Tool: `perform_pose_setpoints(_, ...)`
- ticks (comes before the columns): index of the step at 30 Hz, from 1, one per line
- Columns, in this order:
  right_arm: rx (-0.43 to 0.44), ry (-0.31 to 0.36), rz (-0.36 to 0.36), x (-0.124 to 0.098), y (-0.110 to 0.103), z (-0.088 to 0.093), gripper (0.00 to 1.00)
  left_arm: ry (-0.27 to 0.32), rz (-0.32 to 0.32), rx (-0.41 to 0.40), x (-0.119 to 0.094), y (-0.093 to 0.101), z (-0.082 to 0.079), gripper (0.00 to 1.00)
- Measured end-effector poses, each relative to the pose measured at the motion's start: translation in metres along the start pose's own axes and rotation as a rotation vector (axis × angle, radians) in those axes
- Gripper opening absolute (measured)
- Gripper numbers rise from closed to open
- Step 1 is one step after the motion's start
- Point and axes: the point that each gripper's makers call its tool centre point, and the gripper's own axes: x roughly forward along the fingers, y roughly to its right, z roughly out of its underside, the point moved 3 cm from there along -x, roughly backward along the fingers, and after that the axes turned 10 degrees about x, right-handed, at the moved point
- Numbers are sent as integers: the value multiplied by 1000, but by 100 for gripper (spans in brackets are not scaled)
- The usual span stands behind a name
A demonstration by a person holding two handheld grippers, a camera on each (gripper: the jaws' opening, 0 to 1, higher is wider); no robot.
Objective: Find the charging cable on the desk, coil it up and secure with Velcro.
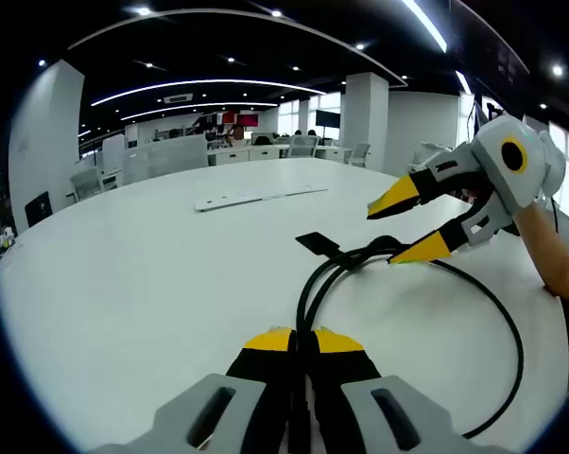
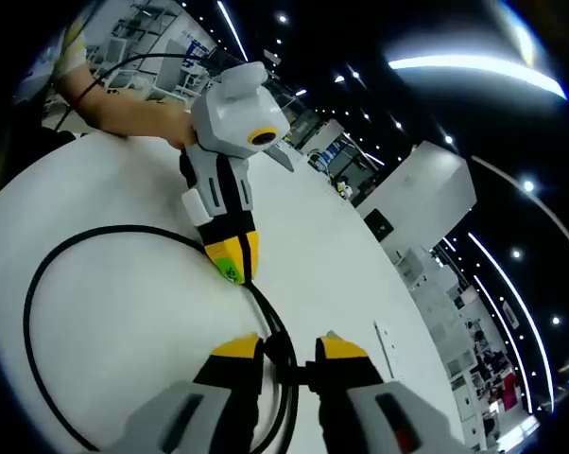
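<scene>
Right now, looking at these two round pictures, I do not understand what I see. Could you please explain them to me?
A person holds a tool with a yellow-tipped claw in each hand, and a camera rides on each tool. One picture looks along the left claw, which is shut on a black charging cable. The other looks along the right claw, which is open around the cable. The cable loops over a white table. A flat black tab, probably the Velcro, lies by it.
</scene>
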Motion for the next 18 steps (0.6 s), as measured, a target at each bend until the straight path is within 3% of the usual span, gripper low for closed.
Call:
perform_pose_setpoints(6,-16,-20,6,-1,0,1,18,1,1,3,2,-8,-1,8)
perform_pose_setpoints(8,-14,-19,9,-2,1,1,17,2,0,7,-4,22,2,8)
perform_pose_setpoints(18,-6,-50,1,0,0,5,12,5,0,17,-13,58,9,8)
